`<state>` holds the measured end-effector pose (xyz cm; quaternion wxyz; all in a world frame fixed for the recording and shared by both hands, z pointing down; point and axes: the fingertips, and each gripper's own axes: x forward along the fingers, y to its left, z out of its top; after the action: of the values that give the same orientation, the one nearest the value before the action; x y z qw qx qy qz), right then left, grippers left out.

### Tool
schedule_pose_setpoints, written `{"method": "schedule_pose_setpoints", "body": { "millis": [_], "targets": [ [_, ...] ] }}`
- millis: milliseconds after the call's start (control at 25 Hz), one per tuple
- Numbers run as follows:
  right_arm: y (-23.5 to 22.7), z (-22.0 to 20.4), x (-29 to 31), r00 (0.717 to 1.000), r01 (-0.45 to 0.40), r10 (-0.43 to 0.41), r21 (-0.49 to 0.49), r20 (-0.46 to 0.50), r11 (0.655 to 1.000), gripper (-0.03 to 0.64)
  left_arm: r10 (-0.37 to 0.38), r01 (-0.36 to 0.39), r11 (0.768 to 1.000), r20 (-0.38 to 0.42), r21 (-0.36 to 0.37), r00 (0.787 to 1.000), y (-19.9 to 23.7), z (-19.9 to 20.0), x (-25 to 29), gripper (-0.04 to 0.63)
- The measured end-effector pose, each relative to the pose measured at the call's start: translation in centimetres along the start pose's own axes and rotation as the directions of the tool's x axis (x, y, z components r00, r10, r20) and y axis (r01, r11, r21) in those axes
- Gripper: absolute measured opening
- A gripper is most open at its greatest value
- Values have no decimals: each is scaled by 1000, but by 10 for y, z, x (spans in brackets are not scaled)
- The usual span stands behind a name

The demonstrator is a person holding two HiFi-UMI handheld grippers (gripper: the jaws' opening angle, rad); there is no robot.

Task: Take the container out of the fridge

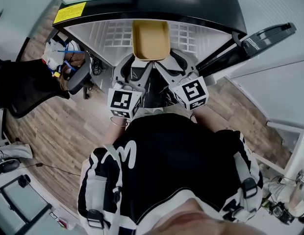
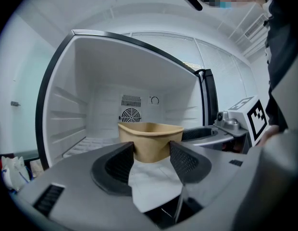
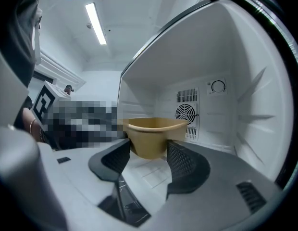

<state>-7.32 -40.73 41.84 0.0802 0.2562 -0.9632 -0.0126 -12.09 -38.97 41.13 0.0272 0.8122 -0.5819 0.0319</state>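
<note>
A tan, open-topped container point(image 1: 150, 39) is held at the mouth of the open fridge point(image 1: 211, 13), over its white wire shelf point(image 1: 110, 33). My left gripper point(image 1: 136, 65) grips the container's near left corner, and my right gripper point(image 1: 165, 65) grips its near right corner. In the left gripper view the container point(image 2: 150, 139) sits between the dark ribbed pads point(image 2: 124, 160), which press its sides. The right gripper view shows the same: the container point(image 3: 154, 134) is wedged between the pads point(image 3: 181, 161). The container looks empty.
The fridge door point(image 1: 262, 37) stands open to the right. The back wall carries a round fan vent point(image 2: 130, 114). A black office chair point(image 1: 29, 87) and a bag of items point(image 1: 56, 55) stand on the wooden floor at the left.
</note>
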Motion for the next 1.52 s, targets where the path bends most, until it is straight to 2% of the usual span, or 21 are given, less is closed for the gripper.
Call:
{"method": "schedule_pose_setpoints", "body": {
  "millis": [520,1240,1520],
  "targets": [
    [25,12,-22,999,36,-36,5,17,999,242,-35,35,999,11,13,999,-14,9,-30,239],
    [99,17,-57,997,79,-79,7,27,997,242,-74,74,997,3,11,997,-32,8,-108,238],
    [128,16,-79,995,95,-95,15,26,995,242,-96,95,995,30,31,995,-47,9,-139,238]
  ]
}}
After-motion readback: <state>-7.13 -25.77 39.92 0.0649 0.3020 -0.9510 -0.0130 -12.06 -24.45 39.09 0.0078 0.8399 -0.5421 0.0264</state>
